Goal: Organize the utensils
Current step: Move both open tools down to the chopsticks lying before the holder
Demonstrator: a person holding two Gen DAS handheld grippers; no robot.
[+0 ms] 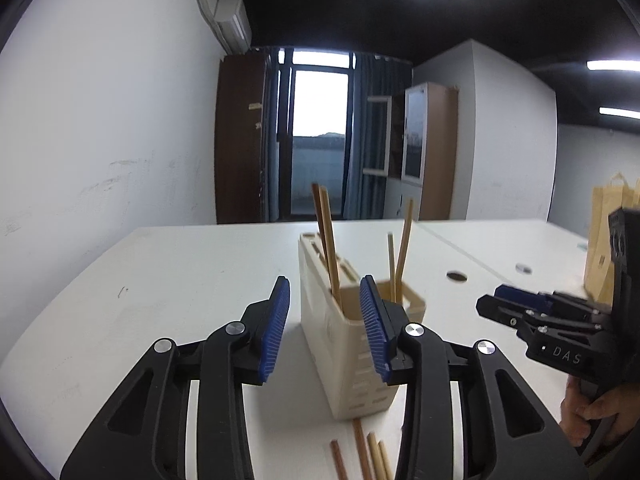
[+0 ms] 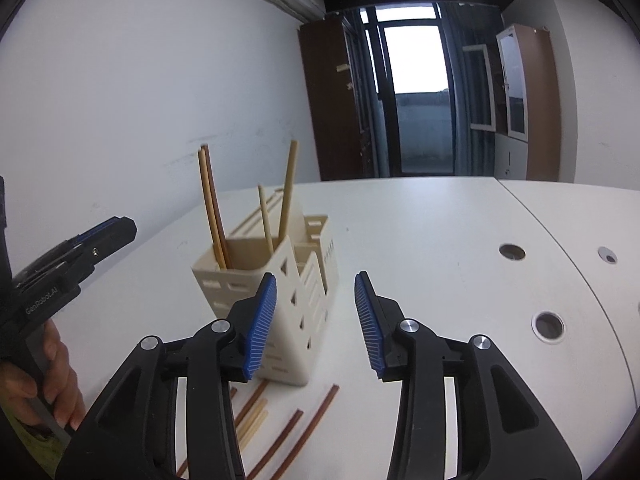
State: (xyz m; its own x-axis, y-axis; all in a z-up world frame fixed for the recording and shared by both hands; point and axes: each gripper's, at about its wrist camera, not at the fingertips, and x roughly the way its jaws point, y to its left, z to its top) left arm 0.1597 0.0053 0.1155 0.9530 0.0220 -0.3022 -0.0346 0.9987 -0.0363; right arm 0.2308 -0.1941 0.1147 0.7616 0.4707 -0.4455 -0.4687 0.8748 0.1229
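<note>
A cream slotted utensil holder [image 1: 336,344] [image 2: 304,340] stands on the white table [image 1: 180,280] [image 2: 440,232]. Several wooden chopsticks [image 1: 329,240] [image 2: 212,200] stand upright in its compartments. More loose chopsticks [image 1: 366,452] [image 2: 280,440], light and dark, lie flat on the table just in front of the holder. My left gripper [image 1: 324,328] hovers open right before the holder, with nothing between its blue pads. My right gripper [image 2: 316,320] is open too and holds nothing, with the holder's right corner behind its left finger. Each gripper shows in the other's view, the right gripper [image 1: 504,304] and the left gripper [image 2: 116,228].
A brown paper bag [image 1: 600,240] stands at the table's far right. Round cable holes [image 2: 548,326] [image 1: 457,277] sit in the tabletop right of the holder. A person's hand [image 1: 592,412] [image 2: 52,380] grips each handle. A white wall runs along the left.
</note>
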